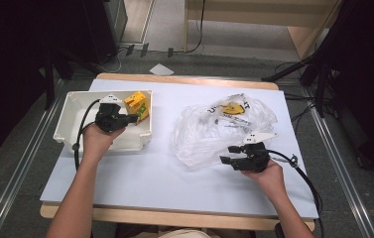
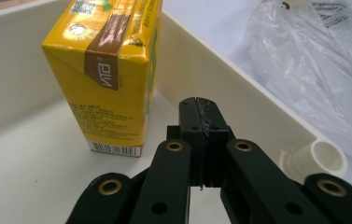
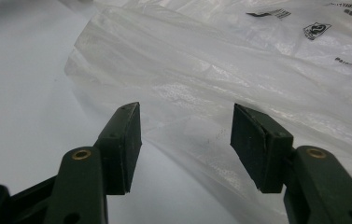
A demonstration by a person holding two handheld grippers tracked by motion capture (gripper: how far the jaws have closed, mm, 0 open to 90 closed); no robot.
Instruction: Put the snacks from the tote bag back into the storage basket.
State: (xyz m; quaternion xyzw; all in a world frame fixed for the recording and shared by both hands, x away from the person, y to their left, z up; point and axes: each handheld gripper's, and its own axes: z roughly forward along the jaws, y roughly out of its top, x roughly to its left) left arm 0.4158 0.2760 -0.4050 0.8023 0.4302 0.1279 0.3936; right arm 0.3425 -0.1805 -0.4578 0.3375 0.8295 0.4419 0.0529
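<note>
A yellow drink carton [image 1: 138, 105] stands upright in the far right corner of a white bin [image 1: 105, 92]. My left gripper [image 1: 134, 118] reaches into the bin with its jaws shut on nothing. In the left gripper view its tip [image 2: 196, 105] sits just to the right of the carton [image 2: 113, 79], not touching it, with the bin's wall [image 2: 239, 93] behind. My right gripper [image 1: 225, 154] stands open at the near edge of a clear plastic bag [image 1: 209, 134]. In the right gripper view the jaws [image 3: 185, 126] are apart with the bag [image 3: 239, 70] just ahead of them.
A yellow item [image 1: 234, 107] and printed packets lie inside the bag at its far side. The white-covered table [image 1: 174, 178] has bare surface between the bin and the bag and along the front. A cable trails from each gripper.
</note>
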